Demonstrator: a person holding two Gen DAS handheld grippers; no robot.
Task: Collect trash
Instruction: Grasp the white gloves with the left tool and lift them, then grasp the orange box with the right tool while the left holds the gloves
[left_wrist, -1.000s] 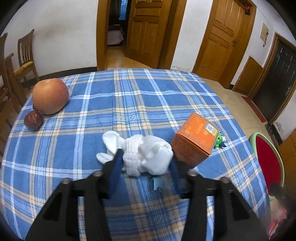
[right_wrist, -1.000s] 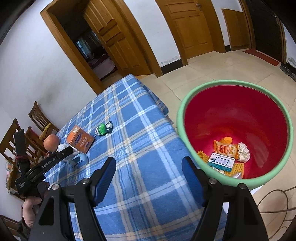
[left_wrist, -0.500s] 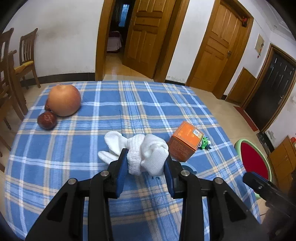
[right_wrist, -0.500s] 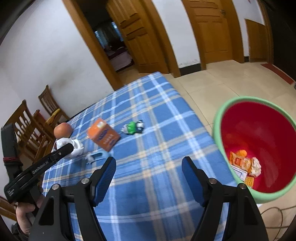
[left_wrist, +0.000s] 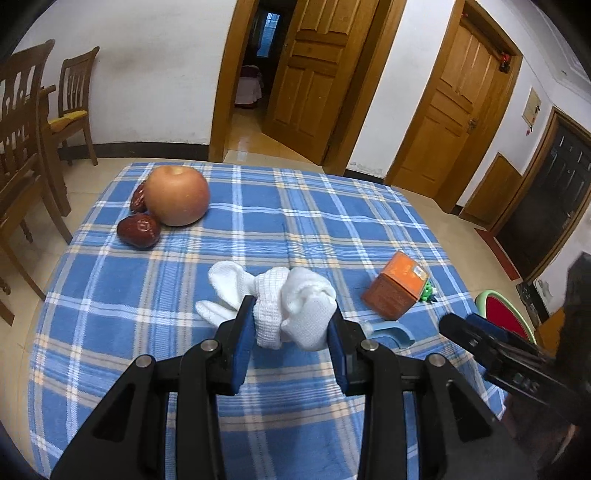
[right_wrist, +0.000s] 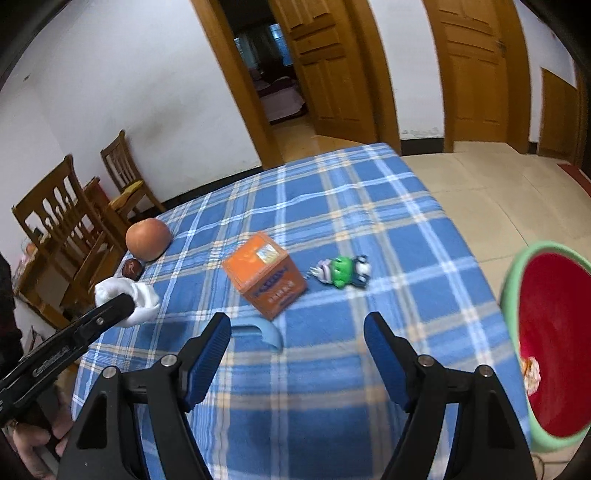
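My left gripper (left_wrist: 291, 326) is clamped on a bundle of white knitted cloth (left_wrist: 280, 299), blue pads pressing both sides after the jaws just closed in, and the bundle is lifted clear of the blue plaid tablecloth (left_wrist: 258, 218). That is the trash item, and it sits in my left tool over the table's middle, nearer my edge. In the right wrist view the same bundle (right_wrist: 140, 295) shows at the table's left edge.

Far left corner of the table: a big round orange-red apple (left_wrist: 176, 195), with two dark red jujube-like fruits touching it, one (left_wrist: 139, 231) in front and one (left_wrist: 138, 197) tucked behind.

Mid table: a small curved pale-blue plastic piece (right_wrist: 264, 332) lies flat, just in front of an orange cardboard box (right_wrist: 265, 274) standing on the cloth. Just right of the box lies a small green-and-black toy figure (right_wrist: 341, 273), apart from it.

My right gripper (right_wrist: 297, 347) stands wide with nothing between the fingers, hovering over the near edge of the table, pointing toward the box.

Off the table's right edge, on the floor: a round bin, green rim (right_wrist: 515, 269), red inside, with some wrapper scraps (right_wrist: 530, 373) low in it; blurred, can't tell what they are.

Wooden chairs (right_wrist: 70, 221) stand past the table's left edge.
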